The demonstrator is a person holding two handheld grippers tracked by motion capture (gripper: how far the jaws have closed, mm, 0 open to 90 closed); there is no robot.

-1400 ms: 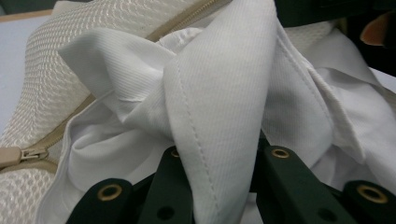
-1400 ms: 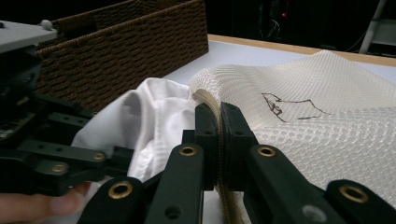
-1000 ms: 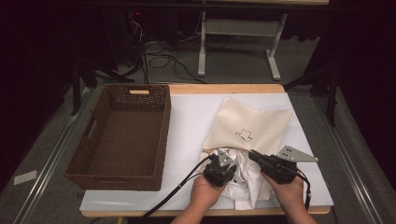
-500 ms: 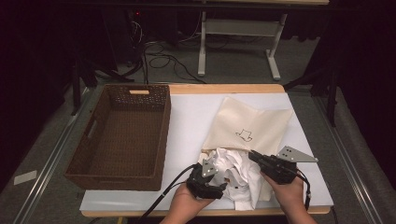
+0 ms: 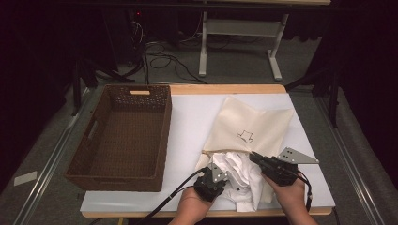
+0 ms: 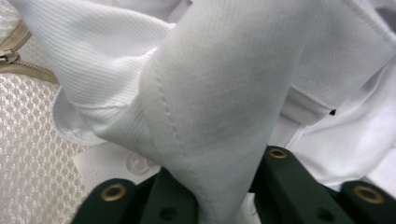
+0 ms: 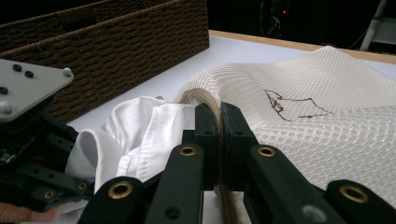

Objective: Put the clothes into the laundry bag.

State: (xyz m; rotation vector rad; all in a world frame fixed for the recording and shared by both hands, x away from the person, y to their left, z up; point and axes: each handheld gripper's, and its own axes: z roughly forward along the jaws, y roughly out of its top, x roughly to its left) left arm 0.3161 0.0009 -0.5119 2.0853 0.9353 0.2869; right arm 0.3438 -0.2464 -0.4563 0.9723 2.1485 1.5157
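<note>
Cream mesh bag [image 5: 251,129] lies flat on white tabletop [image 5: 192,122], right of centre, w/ a small black line drawing on top; honeycomb weave and tan zipper edge are clear in both gripper views. White shirt [image 5: 241,176] (fine ribbed knit, stitched seams, one clear button) spills in a crumpled heap from the bag's near opening, near table's front edge.

Left gripper [image 5: 212,180] sits at the shirt's left side: jaws closed on a thick stitched fold of the shirt, fabric bunched up between them. Right gripper [image 5: 257,158], grey three-cornered plate on top, is at the bag's near rim: jaws clamped on the zippered edge, nearly touching.

Dark-brown woven basket [image 5: 122,133], rectangular w/ cut-out handles, stands at left, apart from the bag.
</note>
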